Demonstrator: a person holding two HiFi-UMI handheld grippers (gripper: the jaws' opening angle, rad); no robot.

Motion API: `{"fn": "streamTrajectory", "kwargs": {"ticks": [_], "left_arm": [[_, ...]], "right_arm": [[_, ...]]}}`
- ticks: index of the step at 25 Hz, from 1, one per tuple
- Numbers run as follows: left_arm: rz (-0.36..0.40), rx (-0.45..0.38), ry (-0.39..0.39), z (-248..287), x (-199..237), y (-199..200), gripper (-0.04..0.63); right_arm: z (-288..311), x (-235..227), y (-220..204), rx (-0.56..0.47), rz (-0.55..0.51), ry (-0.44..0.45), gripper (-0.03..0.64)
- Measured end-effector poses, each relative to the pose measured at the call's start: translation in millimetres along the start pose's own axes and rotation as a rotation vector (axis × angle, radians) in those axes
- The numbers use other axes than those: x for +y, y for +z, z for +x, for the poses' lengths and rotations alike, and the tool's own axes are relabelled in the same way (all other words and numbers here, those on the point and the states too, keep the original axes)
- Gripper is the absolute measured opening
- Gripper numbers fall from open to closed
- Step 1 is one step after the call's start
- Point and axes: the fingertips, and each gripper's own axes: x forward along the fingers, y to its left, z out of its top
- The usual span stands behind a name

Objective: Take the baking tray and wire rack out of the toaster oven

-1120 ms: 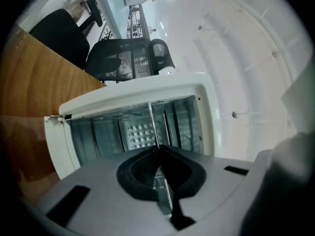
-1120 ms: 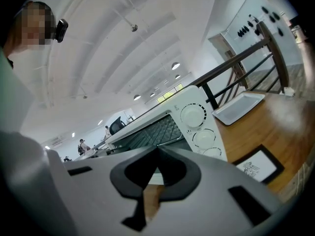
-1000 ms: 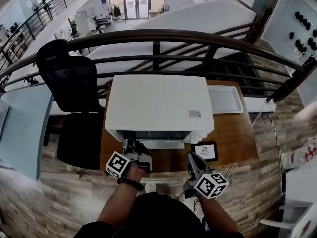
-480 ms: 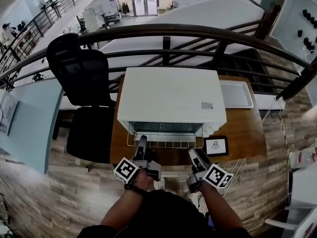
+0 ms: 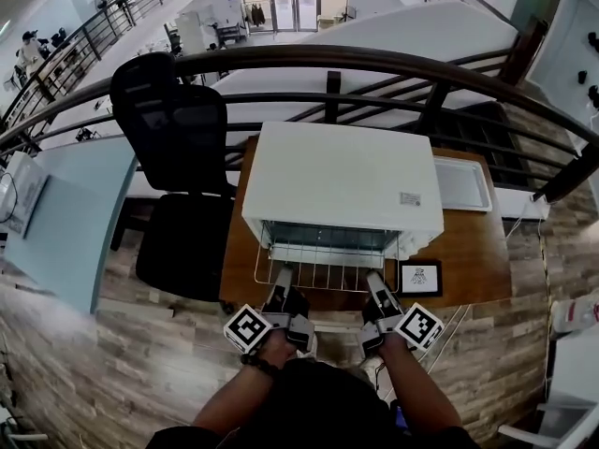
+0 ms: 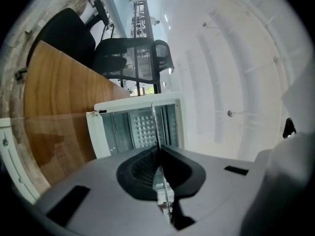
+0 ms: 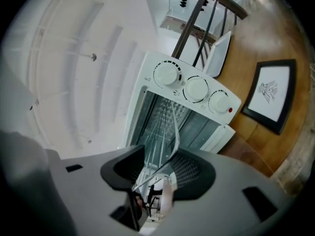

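The white toaster oven stands on the wooden table with its front open. The wire rack sticks partly out of it towards me. My left gripper is shut on the rack's front edge near the left; in the left gripper view the rack runs edge-on into the shut left gripper. My right gripper is at the rack's front right. Its jaws have just been closing a little but stand open, with the rack's wires passing between them in the right gripper. A pale baking tray lies on the table right of the oven.
A small framed picture lies on the table by the oven's front right corner. A black office chair stands left of the table. A dark railing runs behind the oven. The oven's three knobs are on its right side.
The left gripper has drawn the wire rack out of the oven towards me. The right gripper has rolled, come up to the rack's front right and opened its jaws around it.
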Motion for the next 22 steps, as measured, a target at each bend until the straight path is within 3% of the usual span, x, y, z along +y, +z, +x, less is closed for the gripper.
{"fn": "streamTrajectory", "kwargs": {"ticks": [4,8,13,22], "left_arm": [[-0.003,-0.023,0.012,-10.3,-0.5,-2.1,0.008],[0.010,-0.039,0.033,-24.2,1.1,-4.9,0.008],[0.011,-0.068,0.037,-41.2,-5.6,-10.7,0.008],[-0.030,-0.073,0.023,-67.4,-17.3,-22.8,0.008]], "right_arm": [[-0.6,2.5,-5.9,0.070,0.046,0.054,0.136],[-7.5,11.2,-14.9,0.147,0.075,0.107,0.014],[-23.8,18.0,-22.0,0.218,0.176,0.162,0.011],[-45.9,25.6,-30.9,0.295,0.213,0.166,0.006]]}}
